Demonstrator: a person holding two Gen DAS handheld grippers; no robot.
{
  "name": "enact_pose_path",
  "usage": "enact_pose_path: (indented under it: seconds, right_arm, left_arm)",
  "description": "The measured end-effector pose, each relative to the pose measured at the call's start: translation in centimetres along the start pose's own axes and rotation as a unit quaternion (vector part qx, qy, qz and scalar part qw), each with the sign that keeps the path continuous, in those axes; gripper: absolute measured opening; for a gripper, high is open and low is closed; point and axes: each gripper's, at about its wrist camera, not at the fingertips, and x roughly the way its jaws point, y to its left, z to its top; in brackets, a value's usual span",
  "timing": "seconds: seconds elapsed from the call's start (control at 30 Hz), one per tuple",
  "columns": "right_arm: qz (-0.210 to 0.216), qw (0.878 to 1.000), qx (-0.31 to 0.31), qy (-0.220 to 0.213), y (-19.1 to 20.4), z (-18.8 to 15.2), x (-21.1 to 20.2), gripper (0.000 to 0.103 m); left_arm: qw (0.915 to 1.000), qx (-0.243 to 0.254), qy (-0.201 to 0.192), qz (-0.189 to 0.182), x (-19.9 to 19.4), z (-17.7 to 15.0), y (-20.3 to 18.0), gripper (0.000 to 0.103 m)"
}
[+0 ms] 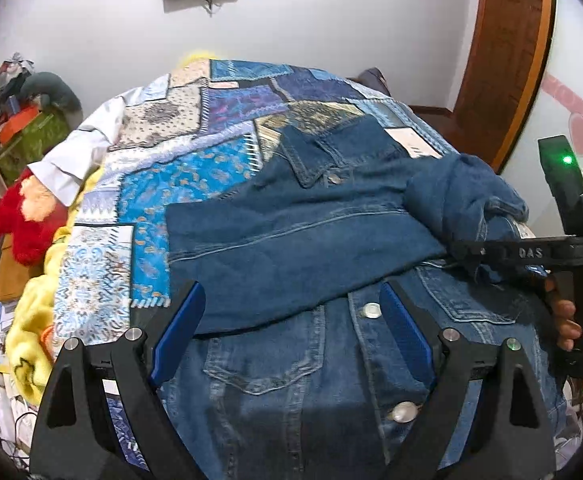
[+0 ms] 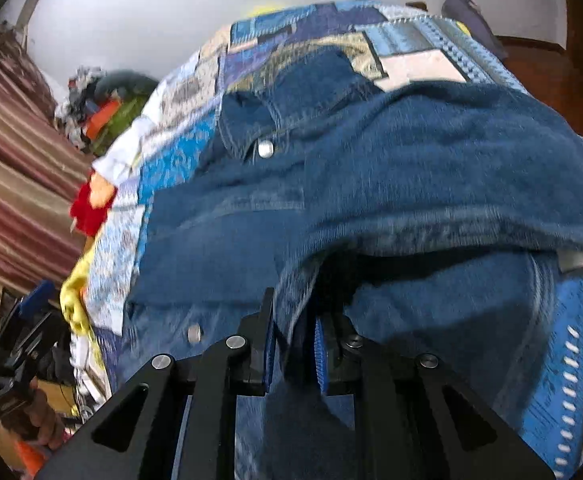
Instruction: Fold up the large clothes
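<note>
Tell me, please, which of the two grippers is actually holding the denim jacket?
The right gripper: it is clamped on a fold of the denim jacket, whereas the left gripper stands open.

patchwork bedspread (image 1: pixel 179 184), blue and cream; red plush toy (image 1: pixel 27 224); yellow blanket (image 1: pixel 31 320); striped curtain (image 2: pixel 15 184); wooden door (image 1: pixel 503 60).

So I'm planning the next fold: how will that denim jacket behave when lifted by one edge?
The denim jacket probably drapes rather than holding flat: the part in the right gripper hangs bunched. It looks thick with metal buttons, so likely heavy, not slippery.
</note>
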Motion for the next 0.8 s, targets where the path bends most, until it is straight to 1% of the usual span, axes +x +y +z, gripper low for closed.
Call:
enact_pose_path:
  seconds: [0.1,0.17,0.23,0.37,0.5,0.63,0.67,0.7,0.77,0.8]
  right_arm:
    - [0.004,1.0,-0.009,0.005,-0.5,-1.0,-1.5,0.013]
    - [0.008,1.0,-0.012,-0.004,-1.2,-1.7,-3.1,0.013]
    - [0.01,1.0,-0.013,-0.016,-2.0,-2.3,-4.7,0.013]
    - [0.02,0.999,0.0,-0.036,-4.2,-3.1,-7.9,0.013]
    - [0.02,0.998,0.009,-0.059,-5.9,-3.9,-10.2,0.013]
    - [0.021,0.996,0.027,-0.082,-8.0,-4.9,-11.7,0.013]
    - [0.021,0.996,0.032,-0.084,-8.5,-5.0,-11.8,0.013]
    - [0.022,0.996,0.037,-0.084,-8.9,-5.1,-11.7,0.013]
    - [0.018,0.996,0.048,-0.077,-9.8,-5.4,-11.0,0.013]
    - [0.016,0.996,0.048,-0.072,-9.9,-5.5,-10.7,0.013]
  left_arm:
    - [0.9997,0.015,-0.002,-0.016,0.0,0.7,-1.9,0.089]
    - [0.9992,0.031,-0.006,-0.025,-0.2,1.3,-3.3,0.089]
    - [0.9978,0.058,-0.009,-0.032,-0.2,2.4,-5.6,0.089]
    - [0.994,0.097,-0.007,-0.049,0.4,4.5,-9.6,0.089]
    - [0.9866,0.135,-0.004,-0.092,1.1,6.9,-14.6,0.089]
    - [0.9771,0.18,0.006,-0.114,2.7,8.4,-19.6,0.089]
    - [0.9754,0.186,0.013,-0.118,3.2,8.6,-20.4,0.089]
    - [0.973,0.191,0.033,-0.126,4.4,8.8,-21.6,0.089]
    - [0.9693,0.194,0.059,-0.139,6.0,8.8,-22.9,0.089]
    - [0.9683,0.195,0.074,-0.137,7.1,8.6,-23.3,0.089]
